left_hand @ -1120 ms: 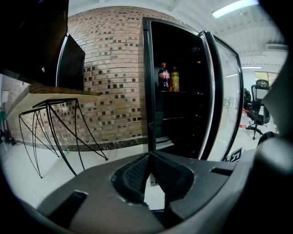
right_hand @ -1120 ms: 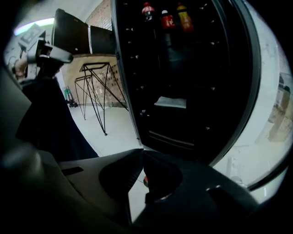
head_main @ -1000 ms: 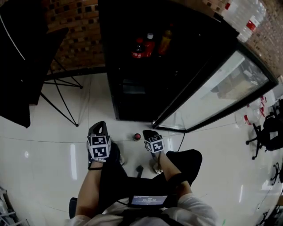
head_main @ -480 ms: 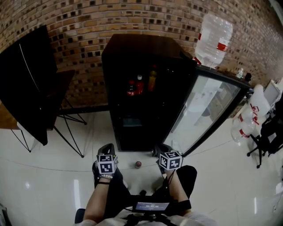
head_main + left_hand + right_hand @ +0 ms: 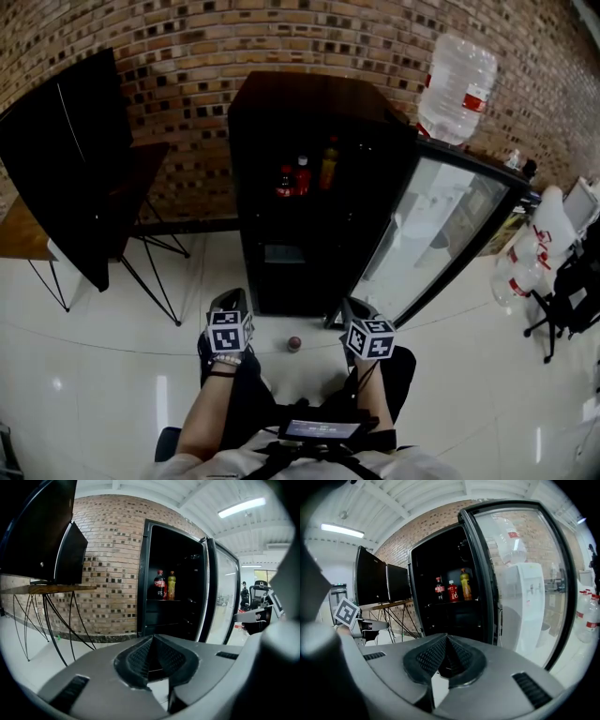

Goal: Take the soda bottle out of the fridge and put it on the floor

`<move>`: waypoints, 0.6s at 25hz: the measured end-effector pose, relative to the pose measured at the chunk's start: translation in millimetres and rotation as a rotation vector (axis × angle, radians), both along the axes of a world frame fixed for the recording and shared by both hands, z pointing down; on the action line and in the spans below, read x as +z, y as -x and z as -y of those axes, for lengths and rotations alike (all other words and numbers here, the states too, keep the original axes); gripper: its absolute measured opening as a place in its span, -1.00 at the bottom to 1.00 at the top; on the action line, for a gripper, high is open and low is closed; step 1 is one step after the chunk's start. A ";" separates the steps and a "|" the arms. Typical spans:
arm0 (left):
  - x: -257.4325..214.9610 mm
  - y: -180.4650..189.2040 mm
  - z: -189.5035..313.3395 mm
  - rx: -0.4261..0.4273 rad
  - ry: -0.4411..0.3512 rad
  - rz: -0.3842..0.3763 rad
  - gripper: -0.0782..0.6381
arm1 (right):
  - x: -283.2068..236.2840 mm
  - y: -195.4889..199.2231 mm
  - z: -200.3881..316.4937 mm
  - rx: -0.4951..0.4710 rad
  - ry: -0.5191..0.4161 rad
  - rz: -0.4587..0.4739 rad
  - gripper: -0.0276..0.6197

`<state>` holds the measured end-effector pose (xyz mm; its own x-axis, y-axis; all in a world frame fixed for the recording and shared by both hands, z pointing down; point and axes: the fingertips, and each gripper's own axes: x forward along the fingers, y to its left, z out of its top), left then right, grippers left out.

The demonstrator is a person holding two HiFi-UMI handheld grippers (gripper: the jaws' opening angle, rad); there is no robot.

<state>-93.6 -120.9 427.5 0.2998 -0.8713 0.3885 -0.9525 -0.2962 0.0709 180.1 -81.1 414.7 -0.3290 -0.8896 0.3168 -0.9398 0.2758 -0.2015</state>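
Three bottles stand side by side on a shelf in the open fridge [image 5: 309,103]: a dark cola bottle [image 5: 439,588], a red bottle [image 5: 453,591] and a yellow bottle [image 5: 465,585] at the right. On the floor [image 5: 112,366] just in front of the fridge sits a small red-topped thing [image 5: 294,344]. It is too small to identify, but it may be a soda bottle already set down. Near it, the left gripper [image 5: 149,658] and the right gripper [image 5: 444,657] have their jaws pressed together on nothing. If it is a bottle, the task looks finished; if not, everything remains.

Fridge shelf [image 5: 457,603]: three bottles [image 5: 453,591] upright, side by side. Floor [image 5: 112,375]: small red-topped object [image 5: 293,344], possibly a bottle, near the fridge.
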 end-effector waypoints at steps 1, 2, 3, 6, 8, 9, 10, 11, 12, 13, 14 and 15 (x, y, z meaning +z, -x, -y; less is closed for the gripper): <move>-0.5 0.4 -1.3 -0.002 0.000 -0.001 -0.78 | -1.3 -0.5 -0.8 0.000 -0.002 -0.002 -0.86; -1.5 0.4 -2.6 -0.004 -0.001 -0.001 -0.78 | -2.8 -1.3 -1.7 0.001 -0.005 -0.001 -0.86; -2.9 0.1 -4.0 -0.004 -0.002 0.001 -0.78 | -4.7 -2.4 -2.8 0.004 -0.009 -0.003 -0.87; -7.8 -2.6 -7.9 0.000 -0.007 0.007 -0.78 | -10.2 -5.1 -7.8 0.013 -0.022 -0.029 -0.87; -10.2 -4.4 -9.4 0.002 -0.012 0.006 -0.78 | -11.1 -5.8 -10.3 0.017 -0.025 -0.035 -0.87; -10.7 -5.5 -10.0 0.003 -0.014 0.005 -0.78 | -10.7 -6.3 -11.3 0.019 -0.025 -0.033 -0.87; -11.1 -6.6 -10.5 0.005 -0.015 0.004 -0.78 | -10.2 -6.8 -12.1 0.020 -0.025 -0.031 -0.87; -11.6 -7.5 -10.9 0.006 -0.017 0.003 -0.78 | -9.9 -7.2 -12.7 0.021 -0.025 -0.028 -0.87; -12.2 -8.1 -10.9 0.008 -0.019 0.003 -0.78 | -9.9 -7.3 -13.1 0.022 -0.026 -0.027 -0.87; -13.0 -8.4 -10.9 0.009 -0.021 0.004 -0.78 | -9.8 -7.3 -13.2 0.023 -0.027 -0.026 -0.87; -13.9 -8.9 -10.8 0.009 -0.023 0.004 -0.78 | -9.9 -7.7 -13.2 0.024 -0.027 -0.026 -0.87; -14.8 -9.7 -10.8 0.008 -0.024 0.004 -0.78 | -10.0 -8.4 -13.0 0.025 -0.026 -0.026 -0.87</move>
